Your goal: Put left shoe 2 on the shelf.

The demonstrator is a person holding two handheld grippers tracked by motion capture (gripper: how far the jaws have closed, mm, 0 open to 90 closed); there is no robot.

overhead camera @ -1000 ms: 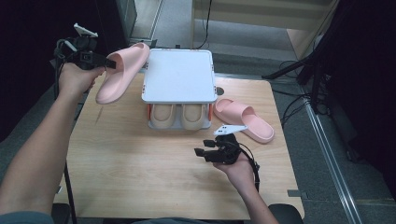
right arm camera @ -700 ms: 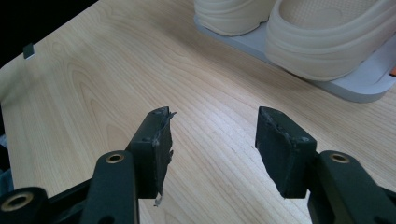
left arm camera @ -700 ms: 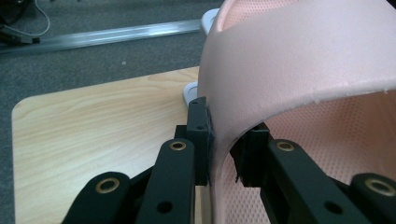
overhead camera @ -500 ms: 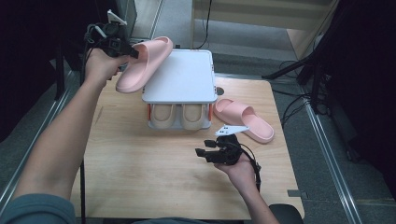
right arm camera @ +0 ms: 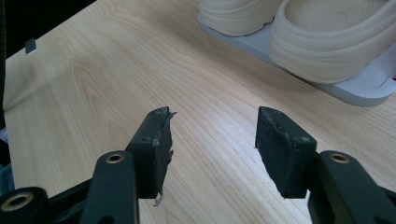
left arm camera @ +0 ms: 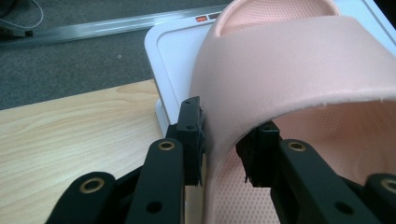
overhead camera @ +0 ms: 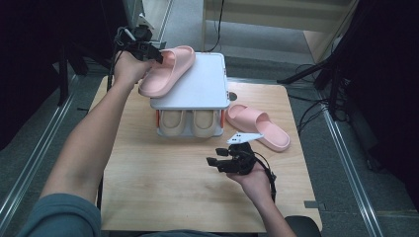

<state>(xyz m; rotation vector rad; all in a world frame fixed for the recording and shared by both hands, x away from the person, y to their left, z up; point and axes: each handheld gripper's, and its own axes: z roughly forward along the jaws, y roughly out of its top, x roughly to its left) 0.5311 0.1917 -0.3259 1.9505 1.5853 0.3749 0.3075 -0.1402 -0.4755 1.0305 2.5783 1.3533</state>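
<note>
Far left in the high view, left gripper (overhead camera: pixel 154 53) raised at the back corner of the white two-tier rack (overhead camera: pixel 202 89), around the strap of a pink slipper (overhead camera: pixel 165 71). Jaws just been opening, the strap between them; in the left gripper view one pad touching the strap's outer side, the other a shade clear of the inner side, so released rather than clamped. Slipper a soft matte pink, broad smooth strap, footbed finely dimpled, lying aslant on the rack's white top with its heel end overhanging the left edge. Top a flat white tray with a raised rim and rounded corners. Small orange-red marks near the tray's far edge (left arm camera: pixel 201 19), too small to read.

On the lower tier, a pair of beige slippers (overhead camera: pixel 191 122) side by side, toes toward the person.

Bare pale wood of the bench (overhead camera: pixel 148 187) wide in front of the rack and to its left; narrow strip only behind.

Right of the rack, second pink slipper (overhead camera: pixel 259 126) flat on the bench, near the right edge. Just in front of it, right gripper (overhead camera: pixel 213 163) held low over bare wood, jaws spread apart with nothing between.
</note>
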